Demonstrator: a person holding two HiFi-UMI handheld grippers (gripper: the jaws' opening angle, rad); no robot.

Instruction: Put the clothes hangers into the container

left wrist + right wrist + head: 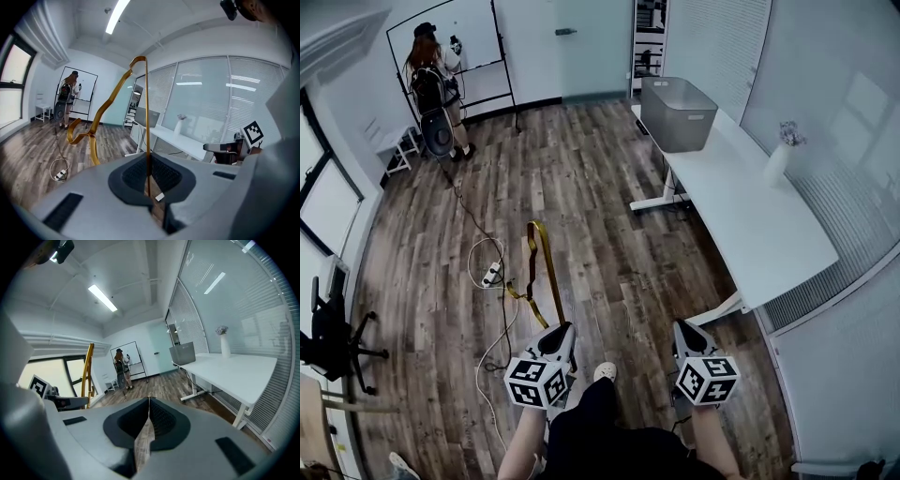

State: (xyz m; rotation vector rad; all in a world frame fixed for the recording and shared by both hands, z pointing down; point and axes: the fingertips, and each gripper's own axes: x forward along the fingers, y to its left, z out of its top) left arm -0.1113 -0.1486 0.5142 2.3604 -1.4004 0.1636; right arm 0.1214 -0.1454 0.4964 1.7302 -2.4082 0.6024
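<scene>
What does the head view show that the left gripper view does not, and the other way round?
Only the head view: the chair and the shoe. Only the left gripper view: the ceiling lamp and the left tool shut on the hanger's thin bar. Both: the hanger, the table, the container and the standing person.

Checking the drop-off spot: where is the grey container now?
Head view, upper right: the grey container stands on the far end of the white table.
</scene>
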